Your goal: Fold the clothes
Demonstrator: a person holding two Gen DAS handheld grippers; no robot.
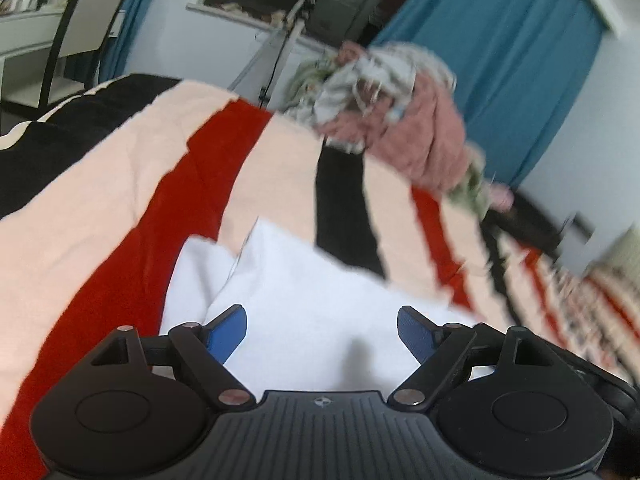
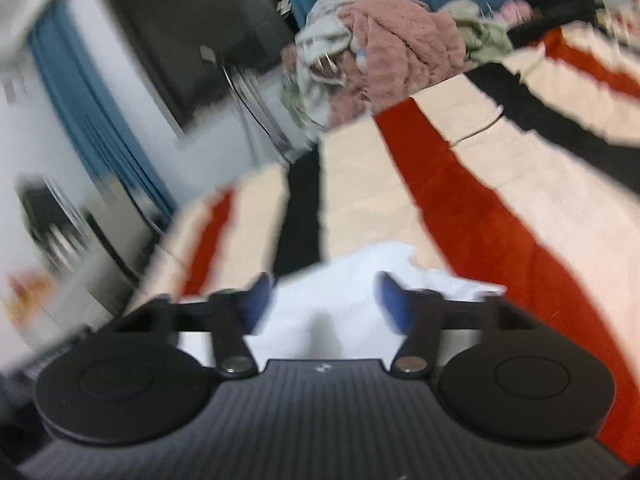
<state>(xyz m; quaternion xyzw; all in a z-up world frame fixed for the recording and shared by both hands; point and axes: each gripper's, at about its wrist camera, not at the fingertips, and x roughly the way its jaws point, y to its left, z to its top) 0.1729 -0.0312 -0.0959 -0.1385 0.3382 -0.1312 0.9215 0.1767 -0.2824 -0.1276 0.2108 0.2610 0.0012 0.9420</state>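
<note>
Two grippers hang low over a white garment [image 1: 304, 304] that lies on a bed covered by a striped blanket [image 1: 100, 216] of cream, red and black bands. Both point forward and downward at a slant, so each wrist camera looks along its fingers across the cloth toward the far edge of the bed. The left gripper [image 1: 322, 330] has its jaws spread wide, the blue pads [image 1: 226, 334] standing well apart with white fabric showing in the gap below them; neither pad presses on the cloth, so nothing is held. The right gripper [image 2: 324, 300] has its jaws parted less widely, roughly halfway, and its blue pads [image 2: 390, 300] likewise stand clear of the fabric that shows between them. From the left wrist the white garment [image 2: 352, 280] appears partly folded, with an upper layer lying over a lower one and a straight far edge running across the cream and black bands. It sits at the near part of the bed, directly under both grippers. A heap of unfolded clothes [image 1: 400, 120], pink fleece mixed with grey-white and pale green pieces, is piled at the far edge of the bed, well apart from the white garment. Behind it hang blue curtains [image 1: 500, 60]; a chair [image 1: 84, 28] stands at the left of the left wrist view. The right wrist view is strongly blurred, especially at its left side.
</note>
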